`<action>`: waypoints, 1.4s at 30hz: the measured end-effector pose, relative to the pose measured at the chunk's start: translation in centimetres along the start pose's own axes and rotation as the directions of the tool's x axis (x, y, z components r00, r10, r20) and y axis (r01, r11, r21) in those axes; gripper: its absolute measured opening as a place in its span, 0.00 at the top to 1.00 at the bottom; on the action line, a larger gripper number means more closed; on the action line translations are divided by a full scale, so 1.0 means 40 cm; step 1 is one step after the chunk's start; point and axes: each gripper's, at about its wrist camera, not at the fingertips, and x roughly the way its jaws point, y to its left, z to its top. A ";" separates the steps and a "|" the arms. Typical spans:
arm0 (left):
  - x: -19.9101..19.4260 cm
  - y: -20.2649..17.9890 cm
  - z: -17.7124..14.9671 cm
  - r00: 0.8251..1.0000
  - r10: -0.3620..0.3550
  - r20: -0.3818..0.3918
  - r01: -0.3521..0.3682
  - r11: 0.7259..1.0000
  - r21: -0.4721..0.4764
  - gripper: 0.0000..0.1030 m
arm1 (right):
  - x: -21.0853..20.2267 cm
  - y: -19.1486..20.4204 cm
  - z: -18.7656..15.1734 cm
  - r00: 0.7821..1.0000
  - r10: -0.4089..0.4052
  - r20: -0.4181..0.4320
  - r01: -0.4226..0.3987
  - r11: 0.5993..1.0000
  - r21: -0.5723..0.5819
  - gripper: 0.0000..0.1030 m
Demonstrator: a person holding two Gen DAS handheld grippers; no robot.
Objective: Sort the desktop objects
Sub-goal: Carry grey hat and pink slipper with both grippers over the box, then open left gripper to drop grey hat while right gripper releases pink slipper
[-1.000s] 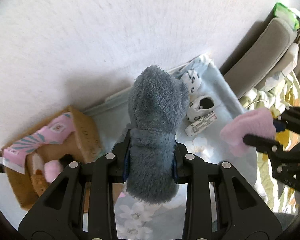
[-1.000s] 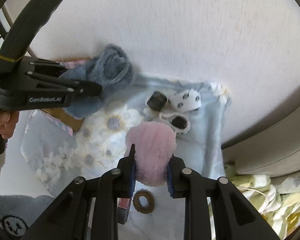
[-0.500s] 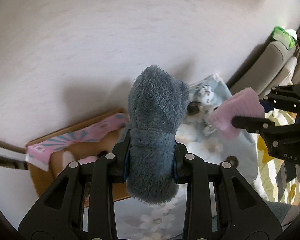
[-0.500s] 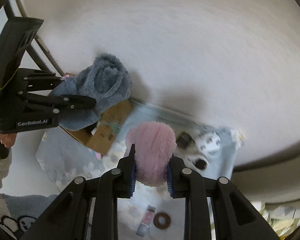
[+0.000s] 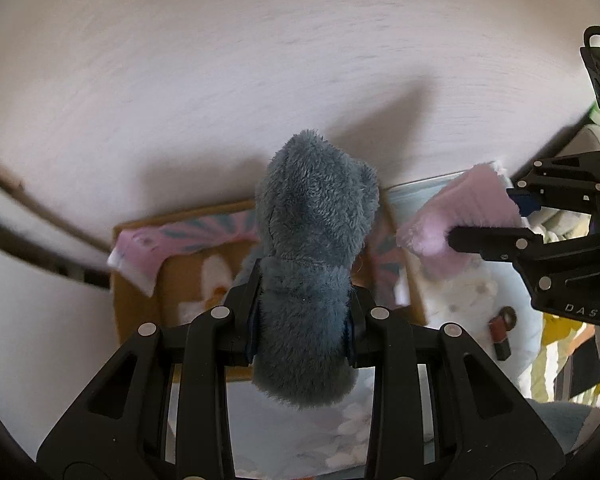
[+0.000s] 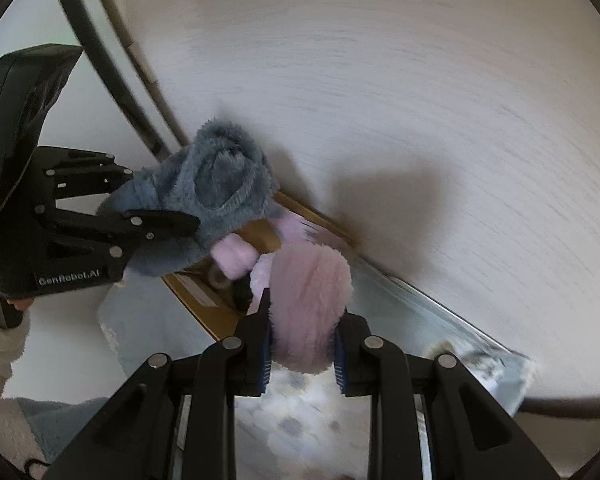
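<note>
- Cardboard box (image 5: 140,300) is sitting against the pale wall (image 5: 260,60), and both hands are hovering over it with their loads.
- Left gripper (image 5: 302,320) is clamping the grey plush sock (image 5: 316,240) right above the box's open top, fabric bulging past the pads on both sides.
- Right gripper (image 6: 302,344) is squeezing the pink plush sock (image 6: 308,300) just beside the box's right edge, over the floral cloth (image 6: 300,412).
- Inside the box, a patterned pink item (image 5: 160,240) is draping over the rim, with more soft pieces lying below it.
- Step in hand, as I read it: carrying both socks to the box for dropping in.
- Next move is calling for the left hand to lower a touch and let go, while the right is needing to slide further over the rim first, or its sock may be landing on the cloth.
- Small brown ring (image 5: 508,316) is lying on the cloth right of the box, not yet sorted.
</note>
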 end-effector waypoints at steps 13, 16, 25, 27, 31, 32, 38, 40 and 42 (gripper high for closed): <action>0.073 0.168 -0.100 0.997 0.044 -0.071 -0.052 0.992 -0.114 0.73 | 0.220 0.128 0.071 0.993 0.072 -0.095 -0.078 0.995 -0.062 0.78; 0.092 0.190 -0.112 0.995 0.052 -0.083 -0.062 0.991 -0.120 0.73 | 0.256 0.135 0.074 0.991 0.073 -0.114 -0.080 0.995 -0.053 0.78; 0.126 0.201 -0.119 0.994 0.061 -0.091 -0.070 0.993 -0.091 0.73 | 0.304 0.121 0.059 0.987 0.047 -0.156 -0.057 0.997 -0.055 0.78; 0.125 0.194 -0.118 0.994 0.063 -0.087 -0.070 0.994 -0.079 0.72 | 0.297 0.129 0.057 0.987 0.035 -0.158 -0.044 0.998 -0.055 0.78; 0.131 0.191 -0.111 0.993 0.059 -0.098 -0.067 0.994 -0.085 0.45 | 0.295 0.139 0.071 0.985 0.041 -0.169 -0.051 0.997 -0.057 0.68; 0.130 0.191 -0.111 0.993 0.060 -0.101 -0.069 0.994 -0.089 0.17 | 0.295 0.141 0.071 0.984 0.041 -0.172 -0.052 0.997 -0.057 0.61; 0.093 0.195 -0.096 0.985 0.160 -0.062 -0.165 0.984 -0.071 0.00 | 0.287 0.157 0.064 0.986 0.019 -0.169 -0.031 0.997 -0.073 0.15; 0.083 0.198 -0.094 0.985 0.166 -0.053 -0.169 0.983 -0.072 0.00 | 0.286 0.157 0.059 0.986 0.015 -0.165 -0.027 0.997 -0.074 0.08; 0.074 0.202 -0.094 0.986 0.158 -0.050 -0.162 0.984 -0.080 0.00 | 0.280 0.157 0.055 0.988 0.013 -0.157 -0.025 0.997 -0.077 0.05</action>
